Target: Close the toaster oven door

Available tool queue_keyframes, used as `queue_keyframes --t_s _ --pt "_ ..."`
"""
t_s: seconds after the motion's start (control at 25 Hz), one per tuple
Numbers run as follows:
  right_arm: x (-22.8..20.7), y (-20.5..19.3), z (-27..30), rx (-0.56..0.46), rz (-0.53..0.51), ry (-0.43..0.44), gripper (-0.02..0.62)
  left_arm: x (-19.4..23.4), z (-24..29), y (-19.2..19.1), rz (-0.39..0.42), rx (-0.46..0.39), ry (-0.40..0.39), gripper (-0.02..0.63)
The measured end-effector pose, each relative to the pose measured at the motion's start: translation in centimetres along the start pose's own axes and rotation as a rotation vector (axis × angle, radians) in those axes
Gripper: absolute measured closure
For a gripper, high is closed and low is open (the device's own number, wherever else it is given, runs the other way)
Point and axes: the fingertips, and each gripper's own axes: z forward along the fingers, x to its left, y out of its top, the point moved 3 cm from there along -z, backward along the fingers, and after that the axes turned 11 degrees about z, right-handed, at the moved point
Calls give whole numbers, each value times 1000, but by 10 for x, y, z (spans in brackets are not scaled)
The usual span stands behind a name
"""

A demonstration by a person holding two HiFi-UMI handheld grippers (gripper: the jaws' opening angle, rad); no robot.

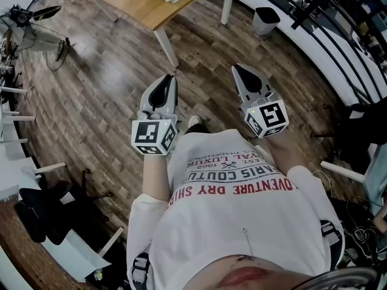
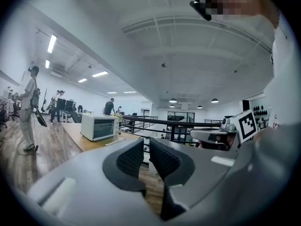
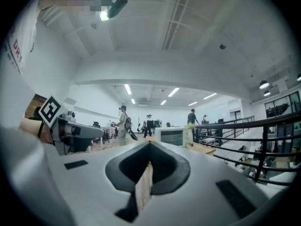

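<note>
The white toaster oven [image 2: 99,127] stands on a wooden table, a few steps ahead of me; its glass door looks shut. It shows again, small, in the right gripper view [image 3: 171,135]. It is out of the head view. My left gripper [image 1: 166,80] is held in front of my chest, jaws together with only a sliver between the dark ribbed pads [image 2: 130,158] and nothing in them. My right gripper [image 1: 242,70] hangs beside it, tips meeting, also empty. Both point toward the table, well short of it.
A wooden table [image 1: 151,5] with white legs stands ahead over plank flooring. A grey waste bin [image 1: 266,20] and a black railing [image 1: 338,35] lie to the right. Several people [image 3: 123,124] stand far off. Clutter and a chair sit at the left [image 1: 36,210].
</note>
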Motion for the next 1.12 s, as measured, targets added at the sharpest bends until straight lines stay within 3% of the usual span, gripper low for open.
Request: queue_keyframes --t_s 0.04,0.12,0.16,0.6,1.12 --pt "-3 -2 -2 3 8 -6 607 -3 2 -2 2 8 -4 573" --pt "-9 -4 -4 8 25 -18 607 -6 8 -7 20 33 -10 447" --pt "-11 -5 -4 10 30 -23 607 -7 11 -8 30 43 -10 425" --pt "-54 -8 39 10 17 -90 607 28 75 -19 18 48 -39 425" --pt "-129 10 205 51 -28 -111 607 157 220 -23 -33 25 -53 423"
